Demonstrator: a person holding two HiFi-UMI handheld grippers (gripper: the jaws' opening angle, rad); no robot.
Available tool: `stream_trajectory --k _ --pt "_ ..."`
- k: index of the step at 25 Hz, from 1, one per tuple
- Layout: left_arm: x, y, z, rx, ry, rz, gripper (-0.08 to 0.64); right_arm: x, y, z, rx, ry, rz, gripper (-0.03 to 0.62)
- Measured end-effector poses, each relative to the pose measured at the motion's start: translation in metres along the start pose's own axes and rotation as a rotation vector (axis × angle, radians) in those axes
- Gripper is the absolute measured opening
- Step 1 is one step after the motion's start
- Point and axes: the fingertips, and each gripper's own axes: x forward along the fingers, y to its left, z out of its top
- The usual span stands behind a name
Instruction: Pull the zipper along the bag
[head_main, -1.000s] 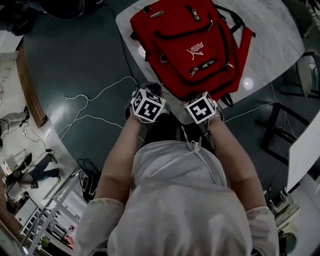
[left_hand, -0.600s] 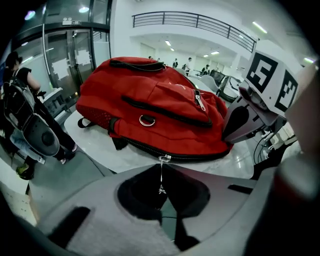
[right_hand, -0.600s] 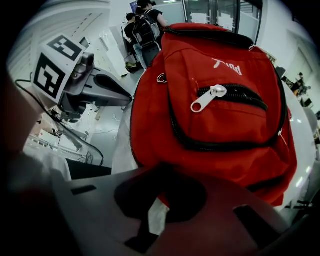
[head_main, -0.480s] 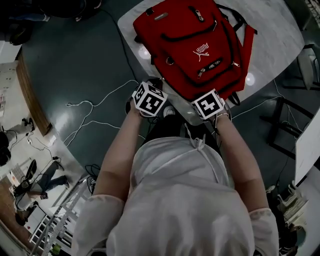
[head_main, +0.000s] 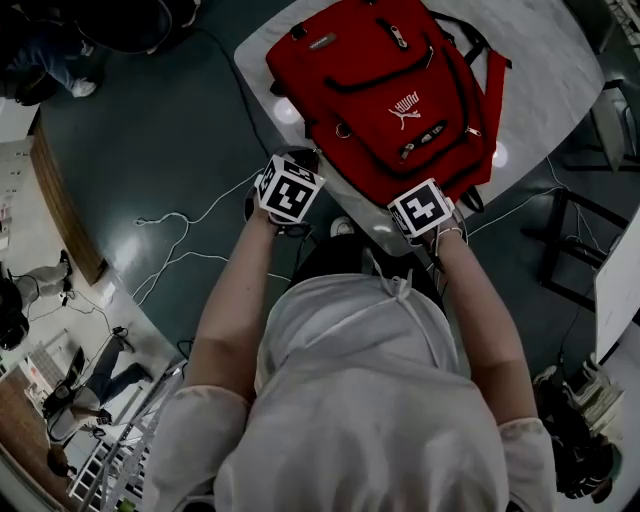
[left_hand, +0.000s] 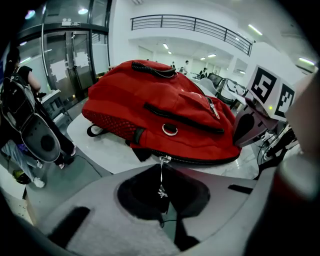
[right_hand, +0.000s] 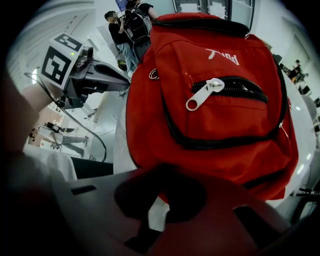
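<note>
Though the head view hides it, the left gripper (left_hand: 162, 197) jaws pinch the zipper pull (left_hand: 161, 176), the right gripper (right_hand: 160, 200) jaws clamp the bag (right_hand: 215, 125), with the table (left_hand: 105, 150) edge just ahead.

A pale round table (head_main: 560, 60) fills twelve to two o'clock; a white cable (head_main: 186, 216) loops across the dark floor (head_main: 130, 130) at nine o'clock (wooden edging (head_main: 62, 195) lies beyond).

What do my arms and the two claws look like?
The left claw and right claw are grey moulded bodies with a dark hollow between the jaws. Each carries a white cube with black square markers. Pale short sleeves leave the forearms bare.
</note>
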Motion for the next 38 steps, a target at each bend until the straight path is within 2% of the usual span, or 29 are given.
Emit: stream_trajectory --k 8,14,20,21,22,24,29,31,34,38 --pt "0.002 0.016 0.006 0.017 0.004 0.012 0.025 -0.001 0.002 0.000 0.017 0.012 0.016 0.026" --pt "0.004 0.024 0.007 -0.030 -0.003 0.017 0.025 -0.001 0.002 0.001 0.029 -0.008 0.023 0.026" --pt "0.010 0.025 0.003 -0.015 -0.025 0.098 0.028 -0.001 0.002 0.000 0.036 -0.040 0.034 0.026" --pt "0.010 0.026 0.002 -0.007 -0.030 0.114 0.052 0.000 0.002 0.000 0.042 -0.049 0.050 0.026" --pt "0.010 0.026 0.002 -0.001 -0.033 0.126 0.114 0.000 0.002 0.000 0.050 -0.057 0.070 0.026" --pt "0.008 0.024 0.002 0.004 -0.039 0.133 0.147 0.001 0.002 0.000 0.062 -0.067 0.102 0.026" --pt "-0.010 0.014 0.012 -0.047 -0.108 0.169 0.161 -0.009 0.002 0.000 0.076 -0.095 0.131 0.026" --pt "-0.022 0.009 0.023 -0.073 -0.158 0.200 0.161 -0.020 0.002 0.005 0.061 -0.141 0.130 0.026" --pt "-0.041 -0.003 0.044 -0.094 -0.228 0.228 0.158 -0.050 0.003 0.028 0.024 -0.274 0.133 0.026" --pt "-0.066 -0.023 0.074 -0.142 -0.328 0.230 0.081 -0.090 0.001 0.062 -0.027 -0.477 0.133 0.026"
